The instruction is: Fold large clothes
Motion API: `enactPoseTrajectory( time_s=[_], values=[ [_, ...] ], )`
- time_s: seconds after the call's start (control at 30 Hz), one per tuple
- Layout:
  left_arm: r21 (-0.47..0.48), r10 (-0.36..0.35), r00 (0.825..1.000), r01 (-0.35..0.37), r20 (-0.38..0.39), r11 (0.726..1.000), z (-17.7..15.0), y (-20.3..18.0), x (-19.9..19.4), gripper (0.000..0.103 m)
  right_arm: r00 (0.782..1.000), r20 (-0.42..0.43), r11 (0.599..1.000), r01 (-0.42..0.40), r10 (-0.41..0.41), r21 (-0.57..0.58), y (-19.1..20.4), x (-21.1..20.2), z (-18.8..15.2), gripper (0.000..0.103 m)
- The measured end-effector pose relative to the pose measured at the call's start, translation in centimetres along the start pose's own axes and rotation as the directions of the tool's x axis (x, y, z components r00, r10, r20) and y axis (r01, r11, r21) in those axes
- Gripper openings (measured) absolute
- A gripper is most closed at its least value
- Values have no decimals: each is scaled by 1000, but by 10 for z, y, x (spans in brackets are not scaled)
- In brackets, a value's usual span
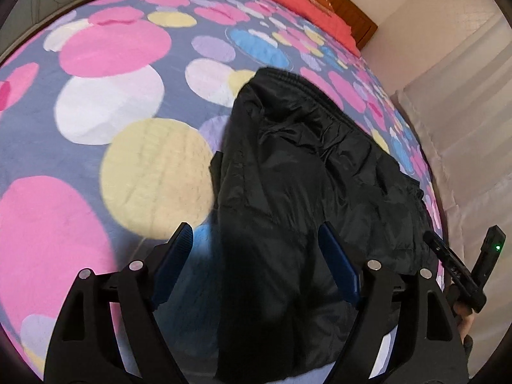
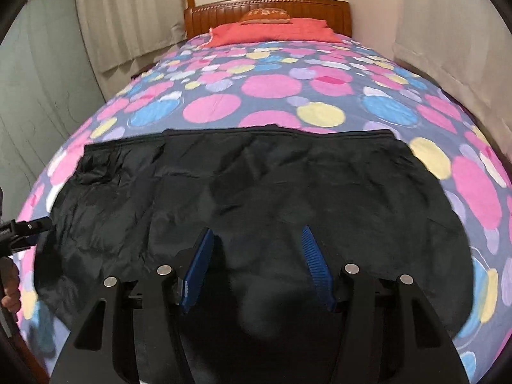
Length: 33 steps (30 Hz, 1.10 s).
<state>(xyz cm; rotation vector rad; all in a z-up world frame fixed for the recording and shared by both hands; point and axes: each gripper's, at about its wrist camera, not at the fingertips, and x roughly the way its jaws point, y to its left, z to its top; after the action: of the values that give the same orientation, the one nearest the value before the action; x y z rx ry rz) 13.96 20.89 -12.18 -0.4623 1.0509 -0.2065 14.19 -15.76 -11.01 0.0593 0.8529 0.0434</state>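
A: Largest first: a bed [image 2: 320,102], covered by a blue-grey bedspread [image 1: 134,166] printed with pink, yellow, white and blue circles. Holding what?

B: A red blanket [image 2: 272,33] bunched at the far end below the wooden headboard [image 2: 224,14], with a brown cushion [image 2: 265,16] on top. Nearer, a black jacket [image 2: 256,192], spread flat across the width of the bed, close to the near edge.

A: Anything hidden or cut off?

B: Near part of the jacket lost behind the tool bodies in both views. Sleeves and collar hard to make out; all one dark, shiny mass. Lettering on the cushion too small to read. Edges of both views blurred.

A: Look of the jacket?

B: Thin, glossy, wrinkled fabric. Straight gathered hem along the far side, creased and rumpled towards the left end in the right wrist view.

A: And the tools?

B: Left gripper [image 1: 256,243] spread wide above the jacket's edge, blue pads [image 1: 174,265] clear of the cloth, nothing clamped. Right gripper [image 2: 257,240] parted too, over the middle of the jacket, empty. Left gripper also visible at the left border of the right wrist view, beside the jacket's end, with a hand [image 2: 11,288] behind it.
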Motion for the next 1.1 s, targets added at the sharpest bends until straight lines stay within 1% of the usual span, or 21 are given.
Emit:
enactPoseTrajectory(
  time_s=[0.13,0.27,0.43,0.57,0.6,0.73,0.83,0.87,0.9,0.93,0.97,1.0,1.1],
  values=[
    [-8,-12,999,12,-38,1000,3,1,20,80,998,-56,1000,28,-29,-11,8,30,-6,58],
    [-29,-41,998,39,-47,999,-3,3,34,83,998,-51,999,41,-42,-14,8,40,-15,58],
    [-13,-44,998,44,-52,999,1,-1,39,86,998,-39,999,46,-46,-18,10,41,-20,58],
    [31,-38,994,41,-99,999,6,-7,51,95,998,-29,999,50,-50,-17,12,42,-22,58],
    [40,-38,994,42,-106,998,6,-9,55,100,998,-27,999,50,-50,-17,13,42,-22,58],
    [64,-9,992,17,-128,998,9,-14,61,101,999,-20,999,44,-44,-14,12,41,-23,58],
    [51,-16,993,23,-120,998,8,-13,59,101,999,-14,999,43,-43,-15,11,41,-24,58],
    [55,-19,993,25,-115,998,6,-15,59,98,999,-13,999,43,-43,-14,11,41,-24,58],
    [61,-24,994,31,-111,998,5,-17,58,93,999,-12,999,42,-42,-14,11,42,-24,58],
    [66,-32,993,40,-110,997,4,-18,57,90,999,-10,999,41,-42,-12,11,41,-24,58],
    [77,-41,993,49,-107,996,3,-20,56,81,999,-9,999,41,-41,-12,10,42,-25,58],
    [90,-42,994,51,-104,995,3,-23,56,79,999,-8,999,41,-41,-12,10,42,-25,58],
    [109,-38,994,50,-106,993,4,-25,57,79,999,-8,999,39,-39,-12,9,42,-25,58]
  ],
)
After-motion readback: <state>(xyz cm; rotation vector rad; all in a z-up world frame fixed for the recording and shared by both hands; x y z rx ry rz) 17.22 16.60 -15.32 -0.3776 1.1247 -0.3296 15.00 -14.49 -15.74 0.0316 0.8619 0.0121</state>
